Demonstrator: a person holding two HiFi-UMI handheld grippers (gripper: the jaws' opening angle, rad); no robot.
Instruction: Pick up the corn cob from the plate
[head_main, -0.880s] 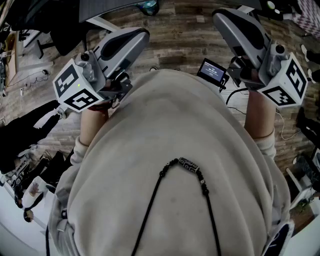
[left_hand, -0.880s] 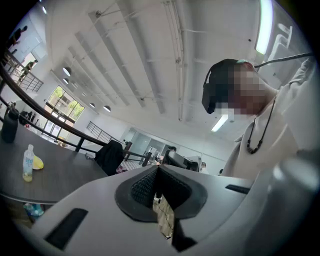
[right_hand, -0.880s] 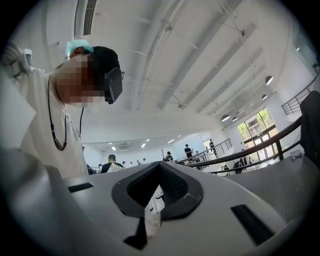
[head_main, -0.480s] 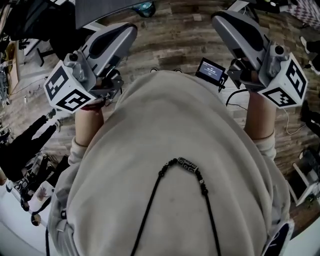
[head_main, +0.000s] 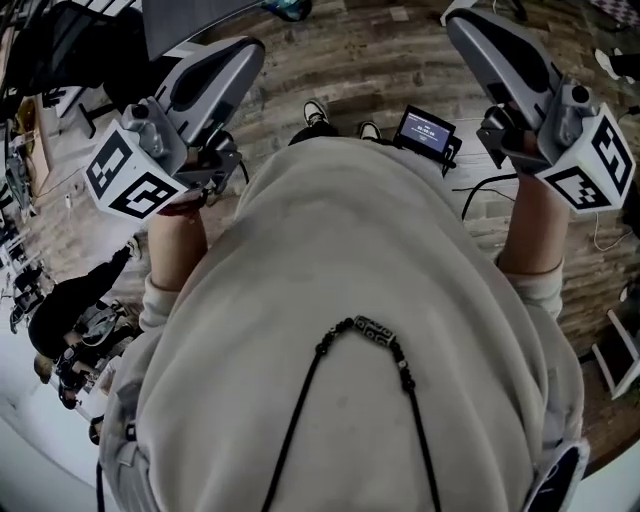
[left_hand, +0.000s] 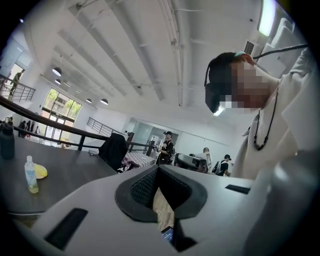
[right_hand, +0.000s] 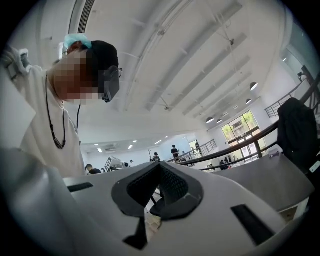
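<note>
Corn cob and plate show for certain in no view. By that I judge the pick-up has not begun: the person only stands with both tools raised.

Head view: a pale, soft sweatshirt (head_main: 350, 300) fills the frame over a wood-plank floor (head_main: 370, 60). The left gripper (head_main: 245, 50) at upper left and the right gripper (head_main: 462, 18) at upper right are smooth grey shells with marker cubes, neither over a table.

Left gripper view: the ribbed dark pads meet at their tips, so the jaws are pressed together on nothing. At the left edge a dark matte table (left_hand: 75, 172) bears a small clear bottle (left_hand: 31, 175) and a yellow rounded thing (left_hand: 41, 171), too small to name.

Right gripper view: the jaws are likewise pressed together and empty. A grey table (right_hand: 270, 182) lies at right.

The next move, as I judge it, is to face a table, find the plate and spread one pair of jaws. They should close across the cob, which is round and likely to roll.
</note>
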